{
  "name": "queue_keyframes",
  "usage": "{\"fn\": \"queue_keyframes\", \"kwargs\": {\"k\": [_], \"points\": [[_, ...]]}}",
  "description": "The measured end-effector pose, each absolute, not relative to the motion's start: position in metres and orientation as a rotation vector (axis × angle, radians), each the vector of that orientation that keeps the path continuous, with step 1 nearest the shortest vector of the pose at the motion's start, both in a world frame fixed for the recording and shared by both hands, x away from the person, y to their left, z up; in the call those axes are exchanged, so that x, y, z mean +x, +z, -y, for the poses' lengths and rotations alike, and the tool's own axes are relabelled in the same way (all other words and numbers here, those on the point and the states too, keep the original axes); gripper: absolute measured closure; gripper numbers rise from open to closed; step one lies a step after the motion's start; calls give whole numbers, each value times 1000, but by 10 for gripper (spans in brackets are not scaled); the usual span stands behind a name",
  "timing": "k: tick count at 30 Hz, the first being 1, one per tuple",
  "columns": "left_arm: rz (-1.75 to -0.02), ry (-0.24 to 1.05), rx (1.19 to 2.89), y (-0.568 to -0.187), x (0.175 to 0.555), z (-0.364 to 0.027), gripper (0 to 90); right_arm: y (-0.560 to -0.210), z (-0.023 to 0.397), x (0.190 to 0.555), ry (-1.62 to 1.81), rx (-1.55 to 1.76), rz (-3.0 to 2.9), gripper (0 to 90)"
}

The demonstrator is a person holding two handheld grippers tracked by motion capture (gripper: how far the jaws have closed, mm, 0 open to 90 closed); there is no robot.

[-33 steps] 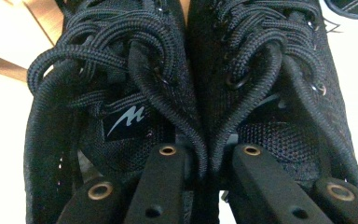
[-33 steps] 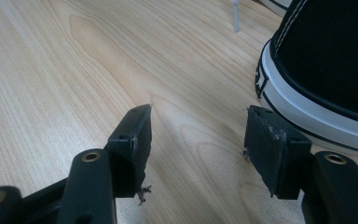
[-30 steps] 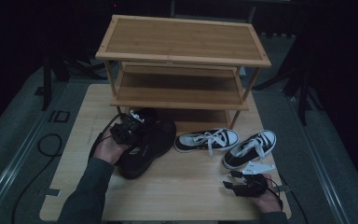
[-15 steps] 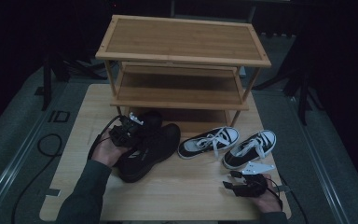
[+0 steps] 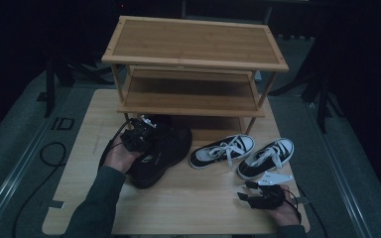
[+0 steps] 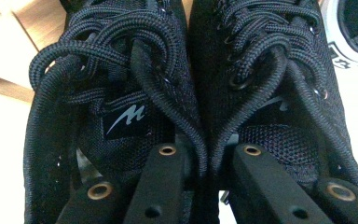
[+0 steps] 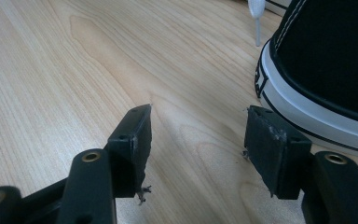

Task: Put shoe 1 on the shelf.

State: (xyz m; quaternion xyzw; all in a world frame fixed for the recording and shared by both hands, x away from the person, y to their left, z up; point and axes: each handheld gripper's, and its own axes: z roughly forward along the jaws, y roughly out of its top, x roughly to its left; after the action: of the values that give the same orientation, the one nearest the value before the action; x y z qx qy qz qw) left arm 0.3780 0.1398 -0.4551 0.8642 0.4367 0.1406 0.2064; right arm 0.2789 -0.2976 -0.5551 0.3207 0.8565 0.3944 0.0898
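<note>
A pair of black lace-up shoes (image 5: 166,148) lies side by side on the wooden table (image 5: 193,208), just in front of the rack's bottom tier. My left gripper (image 5: 145,141) is shut on the two inner collars, pinching both shoes together. In the left gripper view the jaws (image 6: 205,150) clamp the fabric where the black shoes (image 6: 135,93) meet, below the laces. My right gripper (image 5: 244,190) rests open near the table's front right. In the right gripper view its jaws (image 7: 198,116) hold nothing, and a black-and-white sneaker (image 7: 326,60) sits just to their right.
A three-tier bamboo shoe rack (image 5: 193,47) stands at the back of the table. Two black-and-white sneakers (image 5: 222,150) (image 5: 266,157) lie to the right of the black pair. A cable (image 5: 49,153) loops on the floor at the left.
My left gripper has shifted the black pair slightly to the right. The right gripper and both sneakers have stayed put.
</note>
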Motion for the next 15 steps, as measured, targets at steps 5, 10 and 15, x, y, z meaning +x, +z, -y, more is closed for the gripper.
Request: {"fn": "queue_keyframes", "kwargs": {"k": [5,10,15], "points": [[-1240,422,2391,-456,385,-137,858,-555,297,279,1172,955,-2548,410],[-1276,426,2371,-459,393,-134,856,-555,297,279,1172,955,-2548,410],[-1315,445,2351,-462,398,-128,854,-556,297,279,1172,955,-2548,410]]}}
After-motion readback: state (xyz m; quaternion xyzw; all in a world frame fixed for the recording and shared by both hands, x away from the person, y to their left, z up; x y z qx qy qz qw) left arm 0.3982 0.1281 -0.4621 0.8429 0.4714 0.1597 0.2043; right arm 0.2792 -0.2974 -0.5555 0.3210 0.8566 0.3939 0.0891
